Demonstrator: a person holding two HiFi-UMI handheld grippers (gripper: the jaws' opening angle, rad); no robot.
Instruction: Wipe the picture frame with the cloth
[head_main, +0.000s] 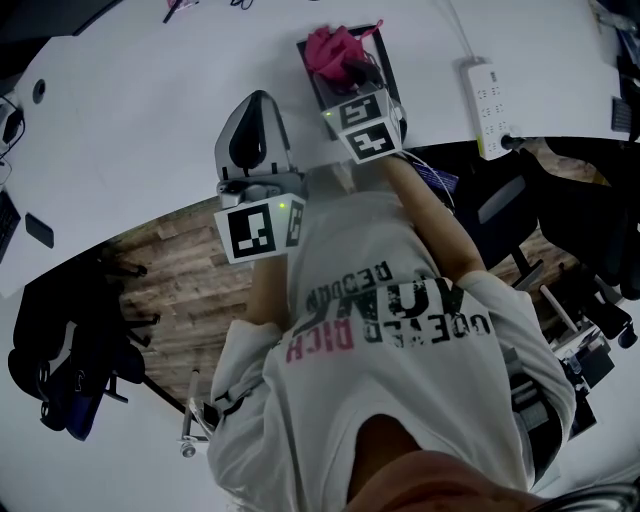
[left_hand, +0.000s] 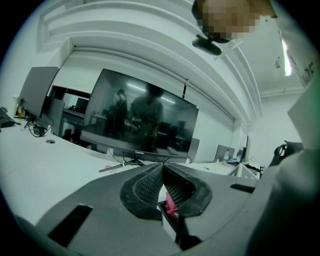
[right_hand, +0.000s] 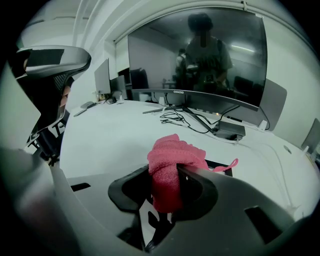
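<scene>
Left gripper: jaws closed, ribbed pads meeting at the tips, nothing clamped.
Cloth: pink scrap, glimpsed through the gap below the pads.
Picture frame: dark edge just beside the cloth.
Monitor: dark screen, upright on the white desk beyond.

The person is holding the left gripper out in front of the torso, the left forearm drawn in close to the body, and its jaws are pressing together at the tips with nothing between them. The right arm is reaching further forward, and the right gripper is clamping a bunched pink cloth between its jaws. The two grippers are sitting near each other without touching.
</scene>
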